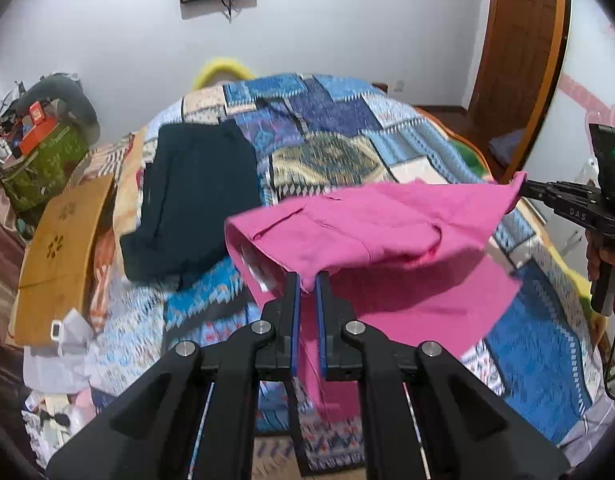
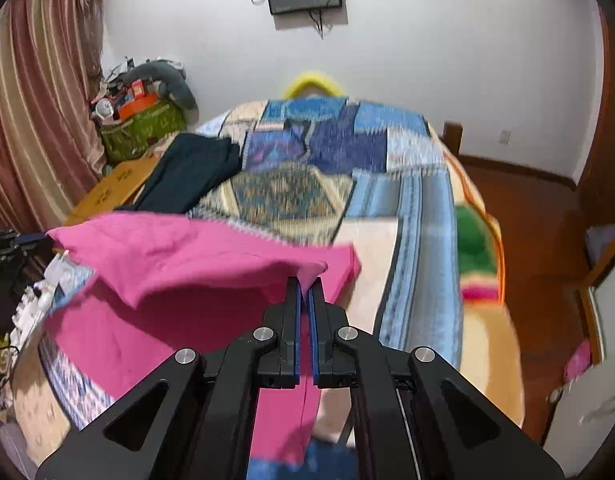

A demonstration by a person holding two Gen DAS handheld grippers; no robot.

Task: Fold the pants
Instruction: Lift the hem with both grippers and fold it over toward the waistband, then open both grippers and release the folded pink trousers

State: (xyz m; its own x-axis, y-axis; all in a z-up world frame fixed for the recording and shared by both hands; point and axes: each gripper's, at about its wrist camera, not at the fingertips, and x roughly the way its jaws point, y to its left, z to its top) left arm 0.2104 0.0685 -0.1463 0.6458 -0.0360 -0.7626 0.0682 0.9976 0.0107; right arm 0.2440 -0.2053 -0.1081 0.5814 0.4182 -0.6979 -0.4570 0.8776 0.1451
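Observation:
Pink pants (image 1: 387, 232) hang lifted above the patchwork bedspread (image 1: 327, 152), stretched between my two grippers, with the lower part draping down onto the bed. My left gripper (image 1: 307, 280) is shut on one edge of the pants. My right gripper (image 2: 307, 284) is shut on the other edge of the pink pants (image 2: 179, 256). In the left wrist view the right gripper (image 1: 527, 188) shows at the far right, pinching a corner of the cloth.
A folded dark garment (image 1: 195, 196) lies on the bed's left side. A wooden board (image 1: 59, 256) and a cluttered green bag (image 1: 43, 164) stand left of the bed. A wooden door (image 1: 523, 60) is at right. Loose items lie by the bed's left edge.

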